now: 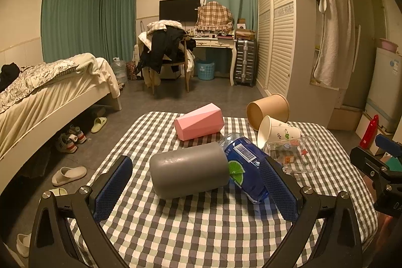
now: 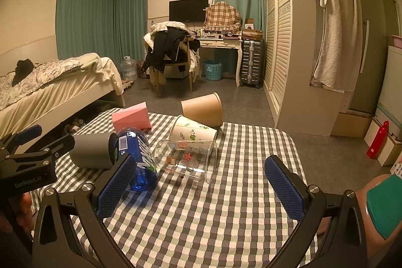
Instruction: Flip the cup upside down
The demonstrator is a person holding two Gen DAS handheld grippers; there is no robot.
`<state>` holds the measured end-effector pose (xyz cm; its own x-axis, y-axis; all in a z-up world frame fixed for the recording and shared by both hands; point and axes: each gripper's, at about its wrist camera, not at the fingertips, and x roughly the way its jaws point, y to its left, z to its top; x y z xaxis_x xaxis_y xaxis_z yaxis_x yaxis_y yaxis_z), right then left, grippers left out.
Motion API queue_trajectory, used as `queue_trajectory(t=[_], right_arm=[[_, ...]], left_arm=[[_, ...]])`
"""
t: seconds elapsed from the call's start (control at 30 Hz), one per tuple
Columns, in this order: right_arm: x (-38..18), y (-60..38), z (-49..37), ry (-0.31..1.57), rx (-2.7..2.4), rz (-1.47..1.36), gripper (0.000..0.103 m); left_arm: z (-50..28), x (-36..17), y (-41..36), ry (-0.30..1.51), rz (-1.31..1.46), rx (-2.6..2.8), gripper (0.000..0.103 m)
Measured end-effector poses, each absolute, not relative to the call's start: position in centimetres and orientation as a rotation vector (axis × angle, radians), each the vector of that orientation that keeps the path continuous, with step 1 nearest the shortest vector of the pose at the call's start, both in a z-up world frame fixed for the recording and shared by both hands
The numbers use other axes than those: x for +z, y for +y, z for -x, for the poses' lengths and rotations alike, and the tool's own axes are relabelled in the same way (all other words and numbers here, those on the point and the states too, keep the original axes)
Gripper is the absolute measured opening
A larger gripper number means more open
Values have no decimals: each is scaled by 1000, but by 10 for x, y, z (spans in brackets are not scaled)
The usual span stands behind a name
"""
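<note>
Several cups lie on their sides on the checkered table [image 1: 201,230]: a grey cup [image 1: 188,170], a pink faceted cup [image 1: 198,124], a brown paper cup [image 1: 267,111], a white printed paper cup [image 1: 277,133] and a clear glass cup with cartoon prints [image 1: 294,157]. My left gripper [image 1: 198,189] is open, its fingers on either side of the grey cup and just short of it. My right gripper [image 2: 201,183] is open and empty, just short of the clear glass cup [image 2: 187,160]. The grey cup [image 2: 91,151] lies at the left in the right wrist view.
A blue plastic bottle [image 1: 245,167] lies between the grey cup and the glass cup, touching the grey cup. A bed [image 1: 50,92] stands left of the table, slippers on the floor. A wardrobe [image 1: 276,29] and a red bottle [image 1: 369,132] are to the right.
</note>
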<state>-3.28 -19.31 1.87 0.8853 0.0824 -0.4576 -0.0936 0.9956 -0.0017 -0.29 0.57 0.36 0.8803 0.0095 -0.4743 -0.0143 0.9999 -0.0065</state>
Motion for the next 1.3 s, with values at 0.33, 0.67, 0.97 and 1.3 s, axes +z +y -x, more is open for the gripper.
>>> queue_trajectory(t=[0.33, 0.67, 0.97, 1.3], right_arm=[[16, -190, 35, 474, 105, 24, 103], [15, -189, 33, 483, 125, 29, 103], [14, -188, 32, 486, 144, 29, 103], [16, -186, 31, 486, 178, 27, 103]], left_arm=[[5, -1, 12, 492, 11, 14, 103], [9, -4, 15, 488, 11, 21, 103], [10, -3, 16, 487, 12, 21, 103], [8, 1, 13, 491, 14, 32, 103]])
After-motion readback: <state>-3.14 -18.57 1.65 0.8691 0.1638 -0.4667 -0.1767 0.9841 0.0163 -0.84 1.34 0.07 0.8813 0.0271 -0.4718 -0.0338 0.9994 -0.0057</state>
